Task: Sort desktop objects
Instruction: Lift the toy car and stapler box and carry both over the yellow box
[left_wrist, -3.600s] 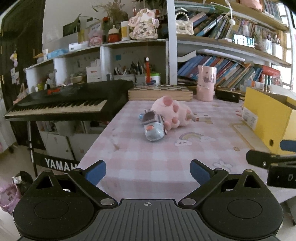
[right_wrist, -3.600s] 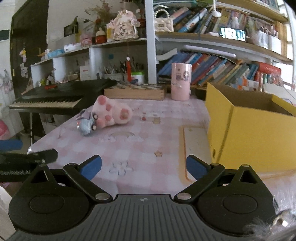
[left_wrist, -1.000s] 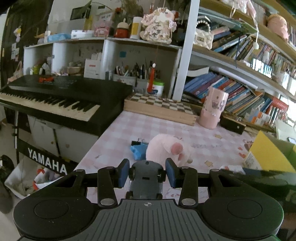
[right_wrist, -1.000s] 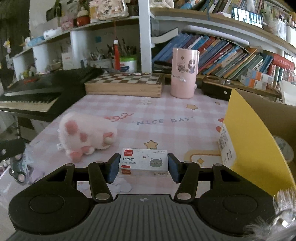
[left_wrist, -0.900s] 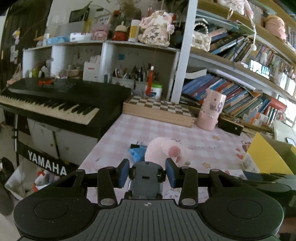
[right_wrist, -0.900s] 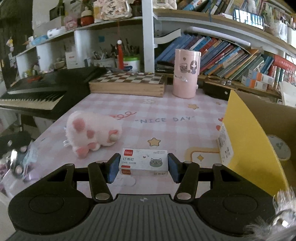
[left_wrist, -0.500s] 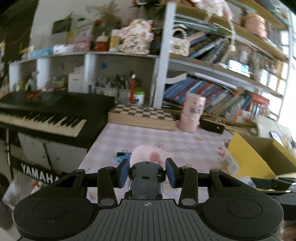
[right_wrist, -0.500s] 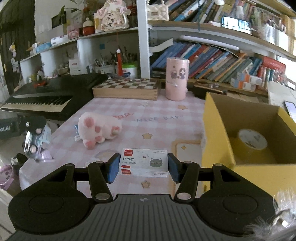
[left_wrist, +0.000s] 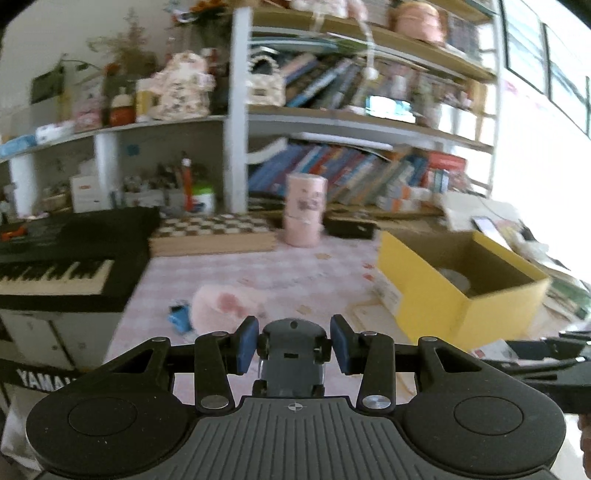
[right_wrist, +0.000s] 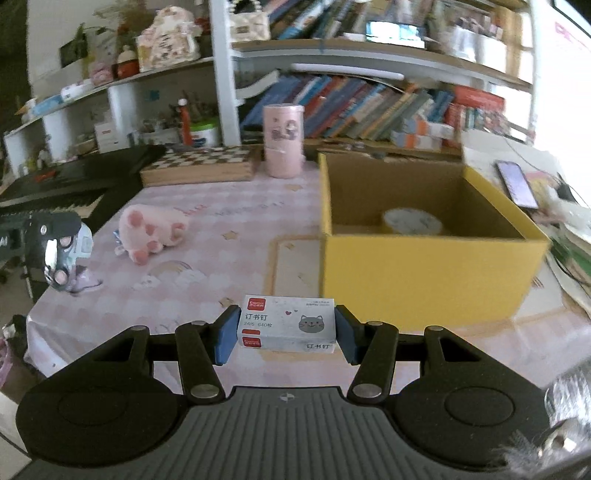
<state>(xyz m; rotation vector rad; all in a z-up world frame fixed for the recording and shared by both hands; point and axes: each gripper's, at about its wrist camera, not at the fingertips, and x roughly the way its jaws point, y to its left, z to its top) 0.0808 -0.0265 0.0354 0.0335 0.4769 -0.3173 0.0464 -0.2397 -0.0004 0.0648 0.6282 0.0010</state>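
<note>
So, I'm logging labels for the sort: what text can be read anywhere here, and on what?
"订书钉", "24/6" and "640枚": staple box in the right gripper.
"YAMA", cut off: keyboard stand.
Red logo on the staple box: too small.
Pink cup, tablecloth script, book spines: blurred.

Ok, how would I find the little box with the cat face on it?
Find the big yellow box on the pink table. In front of it, the right gripper pinches a small staple box above the table. It is the only white thing with a grey cat face and red labels.
</note>
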